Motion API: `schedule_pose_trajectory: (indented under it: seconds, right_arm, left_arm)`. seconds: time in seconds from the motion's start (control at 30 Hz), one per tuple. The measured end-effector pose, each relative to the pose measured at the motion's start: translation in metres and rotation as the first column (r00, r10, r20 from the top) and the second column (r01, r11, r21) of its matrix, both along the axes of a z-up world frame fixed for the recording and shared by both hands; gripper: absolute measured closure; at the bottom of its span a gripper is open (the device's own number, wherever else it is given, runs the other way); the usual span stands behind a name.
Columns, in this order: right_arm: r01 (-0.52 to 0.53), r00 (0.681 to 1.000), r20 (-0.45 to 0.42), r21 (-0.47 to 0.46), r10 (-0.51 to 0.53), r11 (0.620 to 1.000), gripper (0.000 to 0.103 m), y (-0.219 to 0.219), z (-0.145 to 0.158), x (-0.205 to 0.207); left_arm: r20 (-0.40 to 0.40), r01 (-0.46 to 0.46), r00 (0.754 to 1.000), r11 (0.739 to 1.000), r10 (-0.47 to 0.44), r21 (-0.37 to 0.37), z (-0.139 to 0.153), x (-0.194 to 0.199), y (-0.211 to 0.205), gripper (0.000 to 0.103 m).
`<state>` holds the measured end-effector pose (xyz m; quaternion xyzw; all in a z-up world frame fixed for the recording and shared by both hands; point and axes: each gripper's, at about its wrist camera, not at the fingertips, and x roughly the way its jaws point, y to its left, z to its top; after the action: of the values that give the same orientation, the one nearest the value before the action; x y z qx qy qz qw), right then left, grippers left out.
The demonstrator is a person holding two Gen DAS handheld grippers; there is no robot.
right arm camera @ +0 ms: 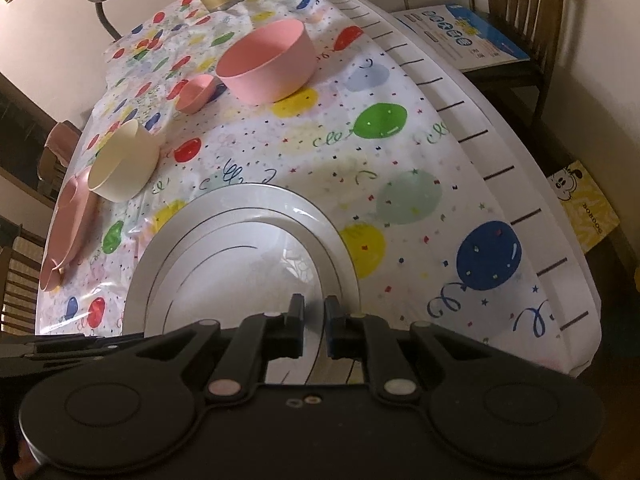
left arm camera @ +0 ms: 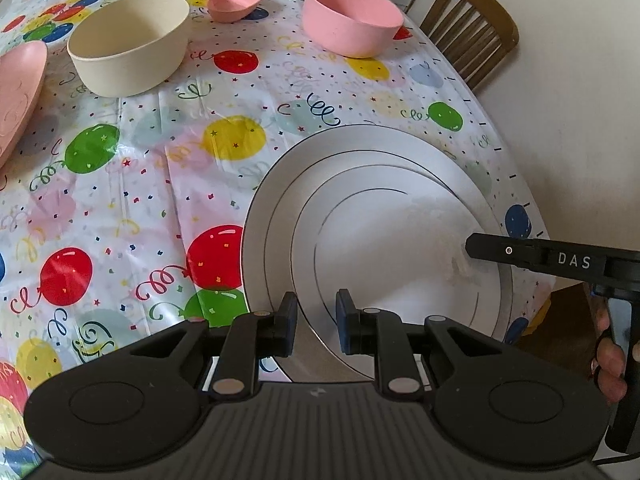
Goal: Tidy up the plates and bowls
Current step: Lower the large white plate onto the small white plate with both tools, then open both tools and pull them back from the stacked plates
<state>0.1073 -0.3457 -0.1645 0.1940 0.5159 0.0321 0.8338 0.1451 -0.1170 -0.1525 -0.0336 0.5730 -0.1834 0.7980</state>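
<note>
Left tool [left arm camera: 317, 322] gripping white plate [left arm camera: 384, 216]

Tablecloth [left arm camera: 168, 184]: white, printed with red, green, yellow and blue balloons, streamers, confetti. White plate [left arm camera: 400, 216] with thin dark rings, near the cloth's near edge. Cream bowl [left arm camera: 130, 42], pink bowl [left arm camera: 352, 18], small pink heart dish [left arm camera: 233, 3] toward the far edge. Pink plate [left arm camera: 18, 92] at left edge.

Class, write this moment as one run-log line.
white plate: on table | left hand-held gripper: shut on plate rim | right hand-held gripper: shut on plate rim | bowls: untouched
</note>
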Motion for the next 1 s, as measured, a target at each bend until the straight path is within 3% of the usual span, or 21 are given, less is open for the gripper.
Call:
schedule_pose_trajectory:
  seconds: [1.0]
  right_arm:
    - [-0.011,1.000,-0.008,0.021,0.011,1.000,0.091,-0.003,-0.001,0.005]
  left_arm:
    - [-0.034,-0.047,0.998,0.999,0.046,-0.026,0.004,0.005,0.010,0.084]
